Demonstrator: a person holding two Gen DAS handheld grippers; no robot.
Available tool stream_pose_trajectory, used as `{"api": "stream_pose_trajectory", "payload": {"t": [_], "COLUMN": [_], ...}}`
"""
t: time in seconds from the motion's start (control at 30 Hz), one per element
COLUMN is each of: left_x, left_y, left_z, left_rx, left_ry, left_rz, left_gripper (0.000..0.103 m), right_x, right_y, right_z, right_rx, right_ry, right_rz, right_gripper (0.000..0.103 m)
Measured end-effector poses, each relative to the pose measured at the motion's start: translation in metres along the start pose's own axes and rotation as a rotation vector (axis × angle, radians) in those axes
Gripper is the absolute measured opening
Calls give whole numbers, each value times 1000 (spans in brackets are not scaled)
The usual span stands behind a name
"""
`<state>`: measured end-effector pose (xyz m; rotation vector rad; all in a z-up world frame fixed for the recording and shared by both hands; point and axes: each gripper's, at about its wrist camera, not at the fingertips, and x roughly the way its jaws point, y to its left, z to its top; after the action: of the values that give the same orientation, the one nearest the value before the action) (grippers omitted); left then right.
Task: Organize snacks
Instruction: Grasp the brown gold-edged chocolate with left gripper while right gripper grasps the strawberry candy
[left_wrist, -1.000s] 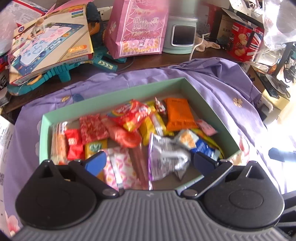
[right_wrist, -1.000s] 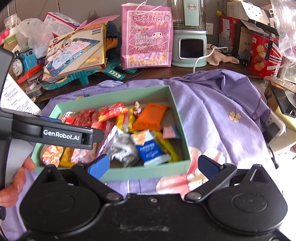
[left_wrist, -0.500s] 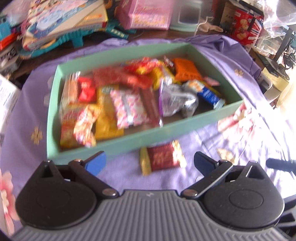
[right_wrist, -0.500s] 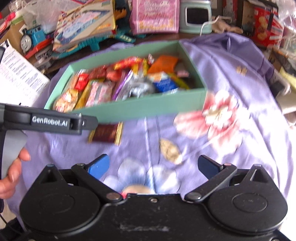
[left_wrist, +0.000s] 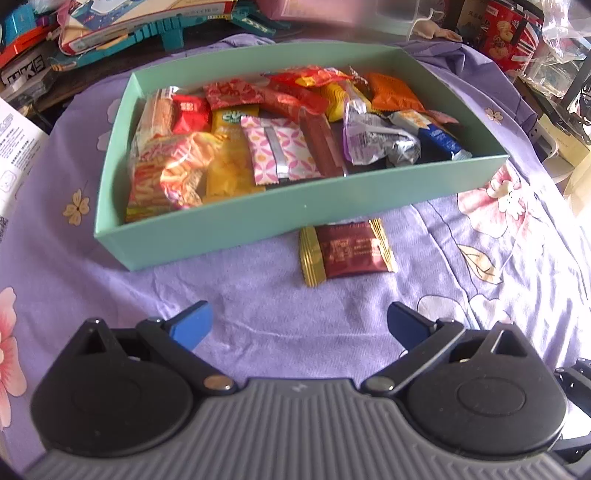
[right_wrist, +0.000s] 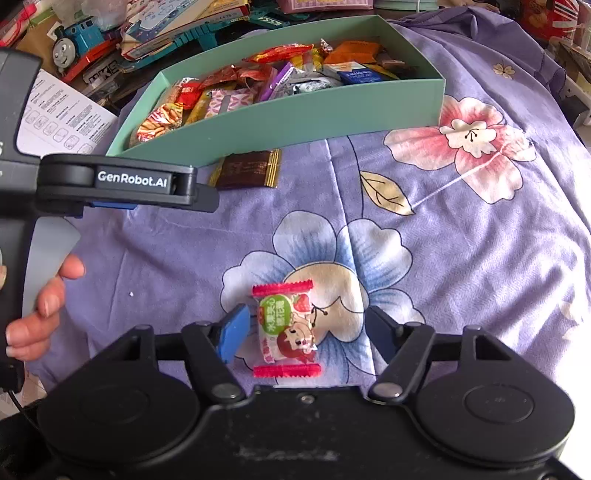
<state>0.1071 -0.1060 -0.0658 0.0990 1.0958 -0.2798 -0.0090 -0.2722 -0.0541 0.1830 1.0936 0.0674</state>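
- Candy (right_wrist: 286, 330), red-edged wrapper, lies flat on the purple flowered cloth (right_wrist: 461, 258), between the fingers of the right gripper (right_wrist: 301, 332); jaws closing, pads not yet touching it.
- Left gripper (left_wrist: 299, 321) released, wide apart, nothing between its fingers; it hangs over bare cloth.
- Brown-and-gold snack packet (left_wrist: 347, 251) lies just beside the near wall of the green box (left_wrist: 258, 218).
- Box holds many mixed snack packets.
- Hand (right_wrist: 33, 314) grips the left gripper's handle.

Glossy crinkled plastic candy wrapper (right_wrist: 287, 330); matt floral cloth (right_wrist: 461, 240); matt cardboard box (left_wrist: 236, 225).
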Motion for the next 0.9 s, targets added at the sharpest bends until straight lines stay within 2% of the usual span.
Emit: {"api": "stream_pose_trajectory", "payload": {"t": [0.1, 0.17, 0.43, 0.67, 0.9], "left_x": [3, 5, 14, 20, 33], "left_y": [-1, -2, 4, 1, -13], "left_z": [-1, -2, -2, 9, 22], "left_rx": [-2, -2, -18, -43, -51], "left_ry": [8, 12, 36, 27, 20], "left_rz": [1, 1, 17, 27, 48], "left_gripper": [103, 103, 103, 103, 103], "right_x": [2, 6, 8, 8, 11], "right_y": [5, 11, 30, -20, -42], "right_z": [-2, -3, -7, 17, 19], "right_rx": [-27, -57, -210, -30, 18], "right_ry": [9, 21, -22, -74, -116], "right_rz": [7, 11, -59, -123, -131], "right_gripper": [58, 46, 29, 29, 29]}}
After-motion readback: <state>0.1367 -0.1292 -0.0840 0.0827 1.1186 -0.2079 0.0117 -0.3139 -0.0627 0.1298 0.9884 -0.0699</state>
